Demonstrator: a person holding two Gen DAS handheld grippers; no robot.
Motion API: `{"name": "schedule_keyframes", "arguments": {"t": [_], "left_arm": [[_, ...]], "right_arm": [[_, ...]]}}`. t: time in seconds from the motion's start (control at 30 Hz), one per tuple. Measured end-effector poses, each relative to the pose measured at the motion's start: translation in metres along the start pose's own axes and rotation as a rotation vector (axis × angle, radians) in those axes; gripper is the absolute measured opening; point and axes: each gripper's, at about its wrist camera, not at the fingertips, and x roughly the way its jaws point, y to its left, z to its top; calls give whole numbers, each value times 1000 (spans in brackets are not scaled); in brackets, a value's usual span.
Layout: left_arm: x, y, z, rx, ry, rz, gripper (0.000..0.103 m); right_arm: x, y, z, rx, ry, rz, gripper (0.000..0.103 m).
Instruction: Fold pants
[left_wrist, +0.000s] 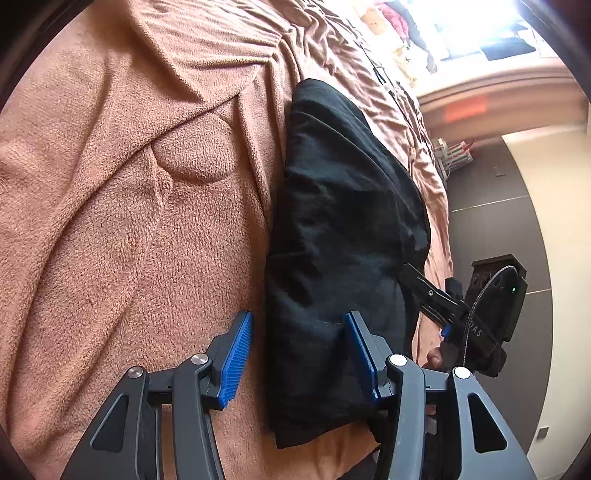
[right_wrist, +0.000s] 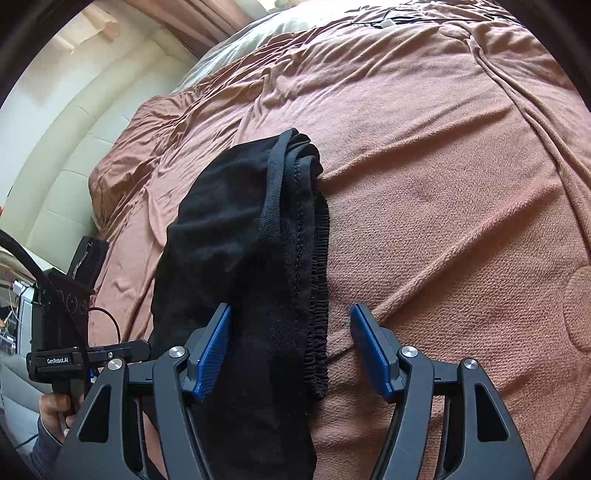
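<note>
Folded black pants (left_wrist: 343, 229) lie on the rumpled brown bedspread (left_wrist: 129, 221) near its edge; left gripper (left_wrist: 299, 354) and right gripper (right_wrist: 291, 347) both gape, unclamped.

Daylit and bright, pouring in from a blown-out window (left_wrist: 472, 26) at far right of the left wrist view. Soft shadows in the bedspread (right_wrist: 424, 184) folds. Heavy fisheye bending with black vignette at corners. Sharp near centre, smeared toward the rims
</note>
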Motion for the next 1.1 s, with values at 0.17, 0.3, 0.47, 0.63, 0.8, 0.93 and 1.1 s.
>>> {"name": "schedule_keyframes", "arguments": {"t": [0.17, 0.3, 0.47, 0.63, 0.8, 0.93, 1.1], "left_arm": [[4, 1, -7, -7, 11, -47, 51], [6, 0, -9, -5, 16, -44, 30], [-5, 0, -7, -1, 4, -60, 13], [-18, 1, -6, 2, -1, -54, 12], [-30, 2, -2, 9, -2, -47, 11], [-38, 2, -4, 20, 4, -39, 11], [-46, 5, -8, 33, 15, -19, 11]], "right_arm": [[2, 4, -6, -7, 0, 21, 44], [1, 1, -9, 13, -5, 36, 41], [-2, 4, -12, 42, -3, 40, 38], [-3, 11, -18, 70, 12, 41, 36], [-4, 19, -26, 84, 27, 38, 36], [-5, 27, -34, 95, 33, 48, 35], [-3, 38, -46, 108, 40, 56, 35]]}}
